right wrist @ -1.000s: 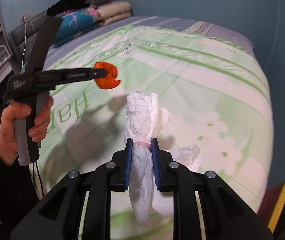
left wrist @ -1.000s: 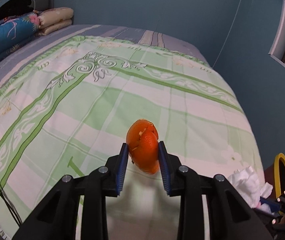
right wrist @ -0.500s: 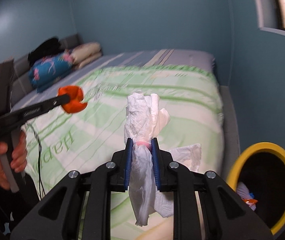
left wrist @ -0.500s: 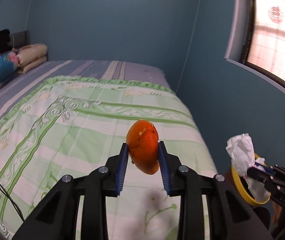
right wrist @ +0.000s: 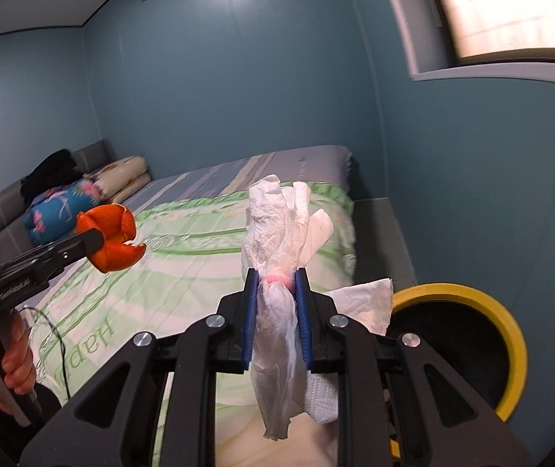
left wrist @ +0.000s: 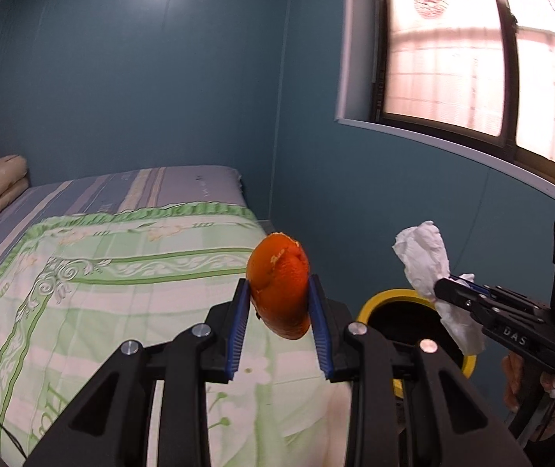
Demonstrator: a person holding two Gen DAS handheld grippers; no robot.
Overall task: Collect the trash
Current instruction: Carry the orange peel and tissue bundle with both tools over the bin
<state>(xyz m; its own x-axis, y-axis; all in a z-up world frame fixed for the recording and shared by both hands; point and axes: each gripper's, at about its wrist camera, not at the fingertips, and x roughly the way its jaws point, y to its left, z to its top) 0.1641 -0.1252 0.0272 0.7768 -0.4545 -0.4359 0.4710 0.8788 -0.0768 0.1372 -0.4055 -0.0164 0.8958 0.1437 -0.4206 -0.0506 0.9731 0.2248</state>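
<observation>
My left gripper (left wrist: pixel 279 303) is shut on an orange peel (left wrist: pixel 279 292) and holds it in the air over the bed's right edge; the peel also shows in the right wrist view (right wrist: pixel 111 243). My right gripper (right wrist: pixel 276 299) is shut on a wad of white tissue (right wrist: pixel 277 233), held up beside the bed. The tissue also shows in the left wrist view (left wrist: pixel 427 264), above the bin. A round bin with a yellow rim (left wrist: pixel 388 295) stands on the floor beside the bed; in the right wrist view the bin's rim (right wrist: pixel 511 330) lies low right of the tissue.
The bed with a green patterned cover (left wrist: pixel 102 292) fills the left. Pillows and folded bedding (right wrist: pixel 82 194) lie at its head. Blue walls and a window (left wrist: pixel 472 58) stand on the right. A black cable (right wrist: pixel 59 350) hangs by the bed's near edge.
Both grippers have swung right and lifted away from the bed top, each still holding its item. The yellow-rimmed bin has come into fuller view below the right gripper.
</observation>
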